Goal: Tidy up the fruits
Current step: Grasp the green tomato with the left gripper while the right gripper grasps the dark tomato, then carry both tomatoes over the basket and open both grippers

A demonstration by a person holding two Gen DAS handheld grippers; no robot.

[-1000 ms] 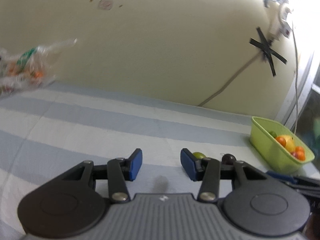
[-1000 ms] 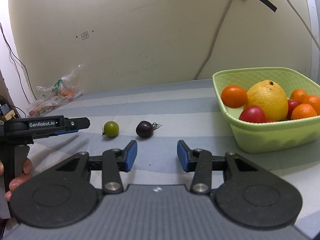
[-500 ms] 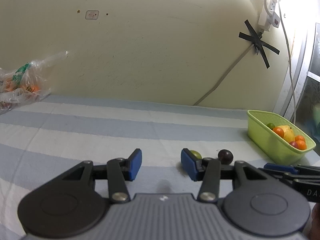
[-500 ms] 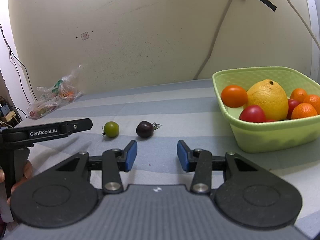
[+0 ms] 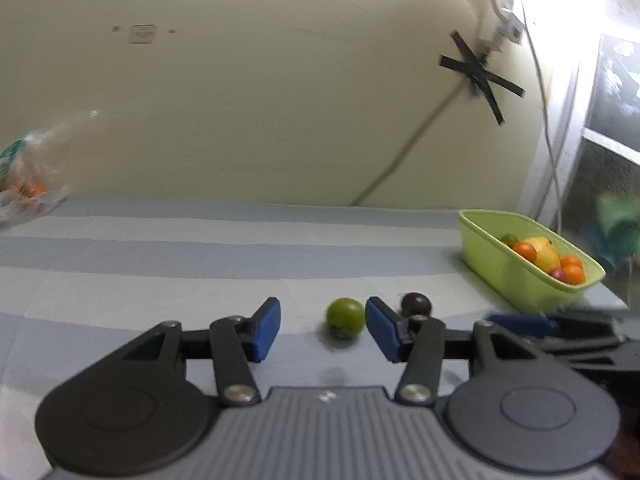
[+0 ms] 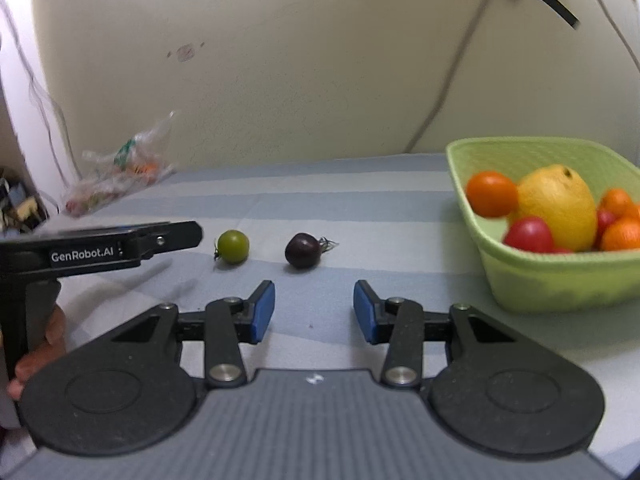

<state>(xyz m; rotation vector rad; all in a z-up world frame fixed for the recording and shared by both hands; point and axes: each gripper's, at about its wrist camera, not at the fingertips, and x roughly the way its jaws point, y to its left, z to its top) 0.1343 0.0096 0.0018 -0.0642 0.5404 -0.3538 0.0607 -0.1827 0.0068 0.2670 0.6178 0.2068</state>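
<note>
Left wrist view: left gripper (image 5: 322, 330) wide open, empty, green tomato (image 5: 345, 317) between its fingertips, ungripped. Right gripper (image 6: 314, 312) open too, holding nothing. Dark tomato (image 6: 303, 245) just right of the green one. Basket (image 6: 560, 280) farther right, already holding most fruit; two left.

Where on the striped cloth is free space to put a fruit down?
Bare cloth lies between the plastic bag and the green tomato, and between the dark tomato and the green basket. The basket itself is crowded with fruit.
</note>
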